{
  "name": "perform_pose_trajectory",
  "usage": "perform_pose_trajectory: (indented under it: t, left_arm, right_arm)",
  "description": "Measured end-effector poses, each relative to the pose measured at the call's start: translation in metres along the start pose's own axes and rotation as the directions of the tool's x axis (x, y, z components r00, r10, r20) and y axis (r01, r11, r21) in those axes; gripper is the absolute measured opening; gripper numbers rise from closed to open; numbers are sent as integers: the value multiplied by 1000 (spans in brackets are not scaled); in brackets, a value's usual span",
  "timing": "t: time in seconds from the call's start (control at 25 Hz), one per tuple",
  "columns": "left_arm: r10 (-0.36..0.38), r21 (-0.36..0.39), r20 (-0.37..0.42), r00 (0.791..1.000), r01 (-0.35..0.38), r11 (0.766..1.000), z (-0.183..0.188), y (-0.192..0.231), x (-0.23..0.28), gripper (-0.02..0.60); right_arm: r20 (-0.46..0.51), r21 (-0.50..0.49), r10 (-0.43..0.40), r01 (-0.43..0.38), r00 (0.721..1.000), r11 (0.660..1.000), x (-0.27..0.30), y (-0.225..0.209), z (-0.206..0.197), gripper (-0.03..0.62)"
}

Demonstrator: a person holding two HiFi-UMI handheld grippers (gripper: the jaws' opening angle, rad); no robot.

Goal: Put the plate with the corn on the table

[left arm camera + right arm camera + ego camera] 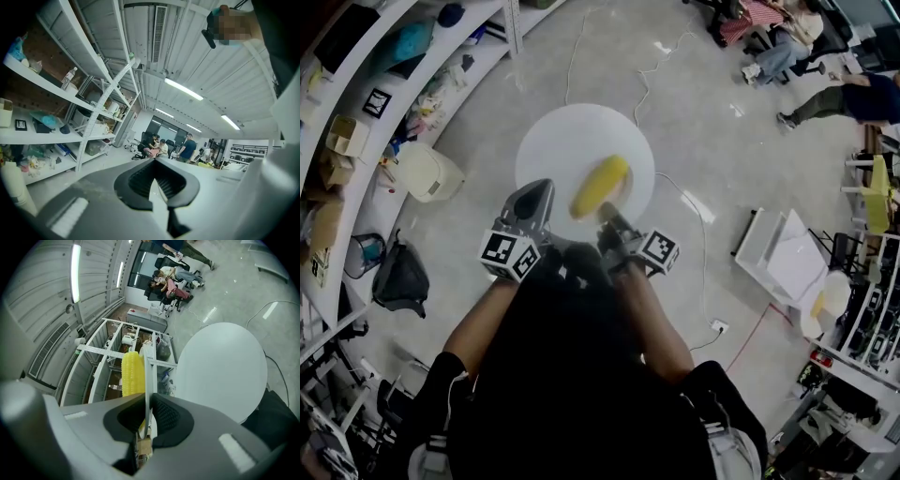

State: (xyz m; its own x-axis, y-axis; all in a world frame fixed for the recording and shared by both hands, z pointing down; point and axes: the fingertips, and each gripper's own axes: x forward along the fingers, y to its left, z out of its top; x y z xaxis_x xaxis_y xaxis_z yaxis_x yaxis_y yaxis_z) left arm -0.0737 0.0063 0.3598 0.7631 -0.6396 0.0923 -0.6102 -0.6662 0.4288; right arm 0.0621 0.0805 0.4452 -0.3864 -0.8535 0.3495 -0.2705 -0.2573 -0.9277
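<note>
Carry step: with the right gripper [610, 216] clamped on the plate [572, 127] rim and the left gripper [534, 199] closed empty alongside, keep the corn [600, 185] level until you reach the table.

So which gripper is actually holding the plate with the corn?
The right gripper: the plate sits edge-on between its jaws, pinched at the rim, with the corn on it. The left gripper has nothing between its jaws.

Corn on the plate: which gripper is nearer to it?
Right. The right gripper clamps the rim of the plate just beside the near end of the corn; the left gripper grips the rim farther off, to the corn's left.
</note>
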Motion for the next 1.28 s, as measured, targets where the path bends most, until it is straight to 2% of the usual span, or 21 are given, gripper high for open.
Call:
perform_pose_trajectory:
  t: [0.12,0.56,0.72,0.88,1.0,1.12,1.2,1.28]
  left_arm:
    - [3,0,1,1000,-3,1000,-1,2,7,3]
    - [55,13,25,998,-55,998,-2,15,34,3]
    - [79,23,43,996,-80,997,0,21,45,3]
    - [86,25,29,996,-87,996,-8,26,60,3]
    - [93,27,17,996,-93,995,-17,31,72,3]
    - [108,27,13,994,-108,994,-23,38,79,3]
    - [124,30,20,992,-124,992,-25,45,83,3]
    - [135,36,35,990,-137,990,-24,52,89,3]
  right_arm:
    - [-1,1,-30,30,1000,1000,1,-5,5,40]
    - [-67,-20,-19,18,998,1000,21,-22,31,40]
    - [-97,-14,12,-13,995,1000,34,-23,40,40]
    - [-123,-33,-29,25,992,999,43,-37,50,40]
    - [-141,-44,-17,11,990,999,53,-44,59,40]
    - [-157,-54,-59,51,986,997,59,-58,63,40]
    - [-172,-73,-33,21,985,997,69,-60,66,40]
    - [-186,-91,57,-75,981,993,82,-52,70,40]
